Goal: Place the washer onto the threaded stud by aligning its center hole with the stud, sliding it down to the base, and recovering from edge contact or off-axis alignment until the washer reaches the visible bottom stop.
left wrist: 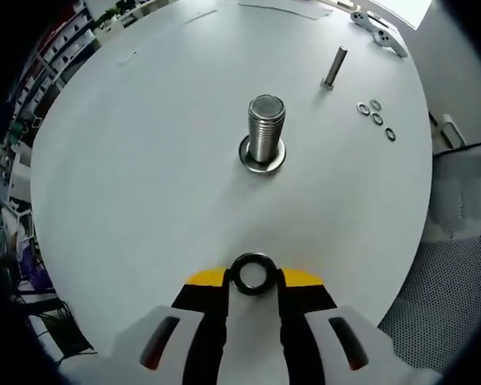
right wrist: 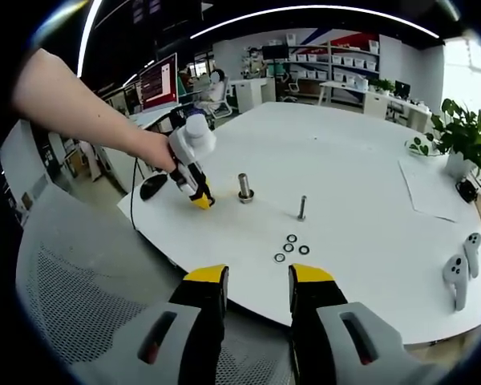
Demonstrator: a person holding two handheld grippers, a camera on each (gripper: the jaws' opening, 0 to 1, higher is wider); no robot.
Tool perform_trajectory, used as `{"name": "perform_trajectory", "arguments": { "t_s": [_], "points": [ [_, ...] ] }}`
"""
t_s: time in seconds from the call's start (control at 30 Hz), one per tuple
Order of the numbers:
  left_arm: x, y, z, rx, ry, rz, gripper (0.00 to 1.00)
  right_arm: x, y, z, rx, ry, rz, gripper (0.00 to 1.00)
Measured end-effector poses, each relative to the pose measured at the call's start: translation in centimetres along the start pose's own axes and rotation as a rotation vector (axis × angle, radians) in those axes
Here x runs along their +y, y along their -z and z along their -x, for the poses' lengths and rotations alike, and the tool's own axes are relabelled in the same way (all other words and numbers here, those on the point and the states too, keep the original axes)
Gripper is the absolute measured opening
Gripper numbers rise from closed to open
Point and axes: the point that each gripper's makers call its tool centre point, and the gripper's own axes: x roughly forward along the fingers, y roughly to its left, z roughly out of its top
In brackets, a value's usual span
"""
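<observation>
Left gripper [left wrist: 253,282]: clamped on dark metal ring washer [left wrist: 252,273]
Right gripper [right wrist: 256,290]: jaws apart, nothing held
Large threaded steel stud [left wrist: 265,132]: upright on white round table [left wrist: 144,184], one washer at base

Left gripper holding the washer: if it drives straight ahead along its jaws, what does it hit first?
Most likely the large threaded stud. The left gripper, shut on the washer, points almost straight at it, with bare table between. Height is unclear: the washer may strike the stud's side rather than clear its top.
</observation>
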Motion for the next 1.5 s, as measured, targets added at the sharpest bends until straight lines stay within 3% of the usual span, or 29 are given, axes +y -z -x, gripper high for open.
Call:
{"name": "perform_trajectory", "arguments": {
  "t_s": [0.47, 0.83, 1.0, 1.17, 1.27, 1.5],
  "points": [
    [0.1, 0.0, -0.1, 0.03, -0.017, 0.023, 0.21, 0.1, 0.1, -0.1, 0.009, -0.005, 0.003, 0.33],
    [0.2, 0.0, -0.1, 0.003, -0.013, 0.03, 0.2, 0.1, 0.1, -0.1, 0.007, -0.004, 0.002, 0.32],
    [0.1, 0.1, 0.1, -0.07, -0.032, 0.015, 0.19, 0.0, 0.1, 0.0, 0.007, -0.004, 0.001, 0.32],
    [0.1, 0.0, 0.1, -0.07, -0.03, 0.04, 0.19, 0.1, 0.1, 0.0, 0.004, -0.007, -0.001, 0.32],
    [0.0, 0.1, 0.2, -0.073, -0.037, 0.001, 0.19, 0.1, 0.1, 0.0, 0.006, -0.008, 0.003, 0.32],
    [0.0, -0.2, 0.9, -0.095, -0.029, 0.013, 0.18, 0.3, 0.0, -0.1, 0.004, -0.016, 0.005, 0.32]
  ]
}}
